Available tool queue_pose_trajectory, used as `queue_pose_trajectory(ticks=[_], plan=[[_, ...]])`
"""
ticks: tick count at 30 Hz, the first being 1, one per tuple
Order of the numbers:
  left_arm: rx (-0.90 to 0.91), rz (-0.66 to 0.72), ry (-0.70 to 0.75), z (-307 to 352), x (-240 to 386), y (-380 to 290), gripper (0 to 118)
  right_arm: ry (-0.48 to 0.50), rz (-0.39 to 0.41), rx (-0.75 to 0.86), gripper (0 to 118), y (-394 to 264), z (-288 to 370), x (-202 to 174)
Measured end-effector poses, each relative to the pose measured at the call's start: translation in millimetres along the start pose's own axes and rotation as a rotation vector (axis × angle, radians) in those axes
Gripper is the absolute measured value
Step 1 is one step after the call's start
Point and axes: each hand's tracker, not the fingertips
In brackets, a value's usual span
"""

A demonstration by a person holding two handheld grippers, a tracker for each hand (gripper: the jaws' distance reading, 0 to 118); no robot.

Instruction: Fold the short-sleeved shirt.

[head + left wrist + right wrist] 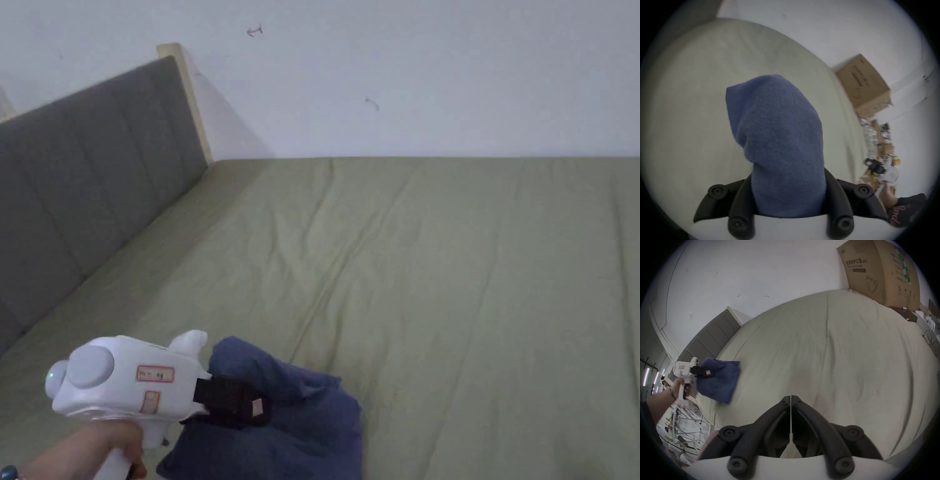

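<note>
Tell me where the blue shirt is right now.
In the head view the shirt hangs bunched in the left gripper at bottom left, above the near edge of the green bed.

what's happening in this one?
A person is working on a blue shirt at the near edge of a green-covered bed. The left gripper is clamped on a bunch of the shirt, which looks bundled rather than laid flat. The right gripper is shut and empty, over bare bedding.

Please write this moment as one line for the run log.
stage: carrying | left gripper: shut on blue shirt, bunched, lifted over green bed | right gripper: shut, holding nothing | fold: not started
</note>
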Motion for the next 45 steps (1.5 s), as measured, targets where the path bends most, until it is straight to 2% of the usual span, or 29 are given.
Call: queue_pose_trajectory(ticks=[6, 8, 9, 10, 11, 12, 15, 18, 20, 21, 22, 23, 24, 25, 26, 27, 29, 30, 32, 35, 38, 40, 43, 44, 45], plan=[[-0.038, -0.167, 0.528, 59, -66, 35, 25, -0.067, 0.058, -0.005, 0, 5, 9, -7], [-0.057, -0.211, 0.637, 62, -78, 40, 28, -0.077, 0.063, -0.003, 0, 9, 9, -10], [-0.046, -0.232, 0.68, 63, -75, 38, 41, -0.082, 0.062, -0.001, 0, 11, 9, -11], [-0.021, -0.237, 0.72, 65, -71, 35, 78, -0.085, 0.062, -0.001, 0, 12, 8, -12], [0.018, -0.256, 0.774, 67, -71, 35, 107, -0.088, 0.062, 0.0, 0, 14, 7, -13], [0.054, -0.257, 0.785, 70, -71, 33, 118, -0.09, 0.062, 0.001, 0, 16, 7, -15], [0.203, -0.231, 0.736, 90, -75, 36, 115, -0.09, 0.08, 0.025, 0, 19, 10, -19], [0.328, -0.244, 0.69, 102, -44, 22, 115, -0.098, 0.101, 0.059, 0, 21, 15, -24], [0.401, -0.269, 0.545, 99, -10, 5, 115, -0.102, 0.128, 0.102, 0, 21, 22, -28], [0.399, -0.246, 0.429, 94, 14, -10, 114, -0.1, 0.144, 0.141, 0, 21, 27, -30], [0.377, -0.228, 0.323, 89, 36, -23, 112, -0.091, 0.155, 0.171, 0, 21, 31, -32], [0.4, -0.245, 0.241, 81, 62, -38, 104, -0.084, 0.168, 0.205, 0, 21, 37, -33], [0.419, -0.287, 0.173, 74, 91, -53, 86, -0.086, 0.179, 0.243, 0, 21, 44, -36], [0.43, -0.333, 0.162, 67, 115, -65, 42, -0.087, 0.185, 0.277, 0, 21, 50, -38], [0.428, -0.375, 0.13, 56, 143, -80, 11, -0.087, 0.189, 0.305, 0, 22, 58, -41], [0.479, -0.415, 0.086, 52, 167, -95, 1, -0.081, 0.191, 0.333, 0, 25, 66, -43], [0.586, -0.374, -0.116, 49, 200, -114, 1, -0.074, 0.194, 0.369, 0, 29, 81, -46], [0.643, -0.351, -0.158, 46, 223, -124, 0, -0.077, 0.196, 0.379, 0, 32, 89, -48], [0.782, -0.306, -0.072, 51, 254, -137, 0, -0.074, 0.197, 0.434, 0, 36, 107, -51], [0.991, -0.37, -0.011, 61, 296, -153, 1, -0.086, 0.215, 0.565, 0, 43, 133, -50], [1.064, -0.489, 0.124, 72, 332, -162, 1, -0.137, 0.257, 0.733, 0, 46, 159, -58], [1.099, -0.521, 0.188, 78, 343, -173, 1, -0.183, 0.276, 0.854, 0, 43, 170, -61], [1.119, -0.49, 0.169, 74, 343, -191, 1, -0.249, 0.334, 0.941, 0, 30, 160, -52], [1.119, -0.464, 0.205, 71, 341, -197, 1, -0.314, 0.329, 0.939, 0, 23, 153, -48], [1.122, -0.451, 0.254, 68, 340, -203, 1, -0.358, 0.292, 0.918, 0, 18, 150, -45]])
